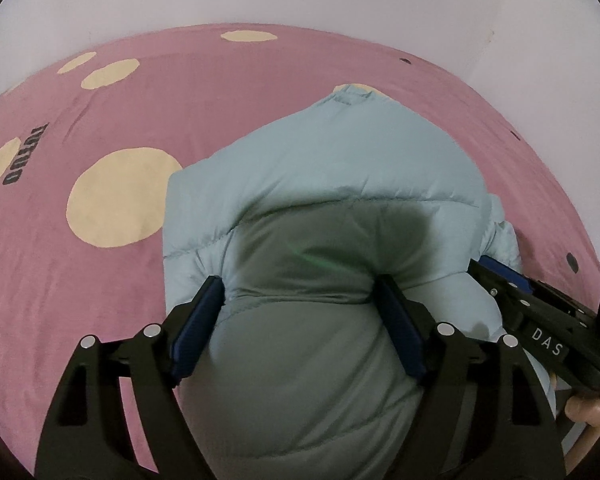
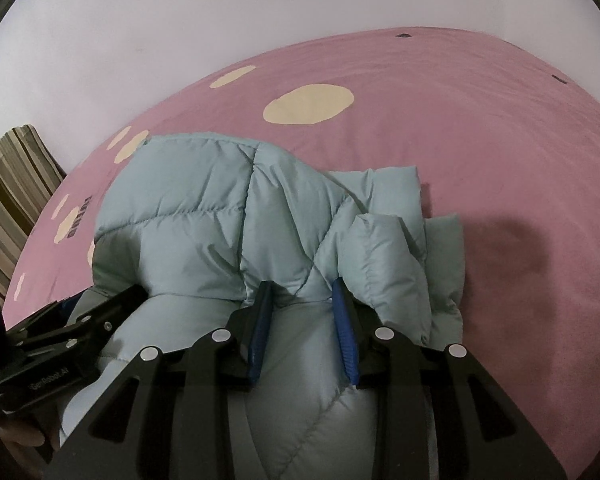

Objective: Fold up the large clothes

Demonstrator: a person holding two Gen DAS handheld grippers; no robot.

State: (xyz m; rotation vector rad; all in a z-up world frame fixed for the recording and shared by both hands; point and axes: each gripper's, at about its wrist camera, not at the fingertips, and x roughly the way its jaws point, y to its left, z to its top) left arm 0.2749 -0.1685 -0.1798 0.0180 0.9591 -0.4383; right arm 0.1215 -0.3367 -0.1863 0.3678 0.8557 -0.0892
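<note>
A puffy light blue jacket (image 1: pixel 324 184) lies on a bed with a pink sheet (image 1: pixel 140 92). The sheet has big cream dots on it and some dark letters at the left side of the left wrist view.

In the left wrist view the jacket fills the middle and bottom of the frame. Its long way runs from the bottom middle up to the upper right, where a small folded end pokes out near the top. The near part is bunched into a fat roll.

The left tongs (image 1: pixel 300 296) are at the bottom of that view. Their two blue pads stand wide apart, one on each side of the fat roll. The pads touch the puffy cloth and dent it a little on both sides, so the left tongs are gripping the jacket.

In the right wrist view the jacket (image 2: pixel 188 216) sits in the middle and left of the frame, with a sleeve or folded flap lying to the right of it. The right tongs (image 2: pixel 302 304) are at the bottom middle. Their blue pads are close together and pinch a thick fold of the jacket between them.

A striped cloth (image 2: pixel 16 172) shows at the left edge of the right wrist view. A pale wall (image 2: pixel 180 20) is behind the bed.
</note>
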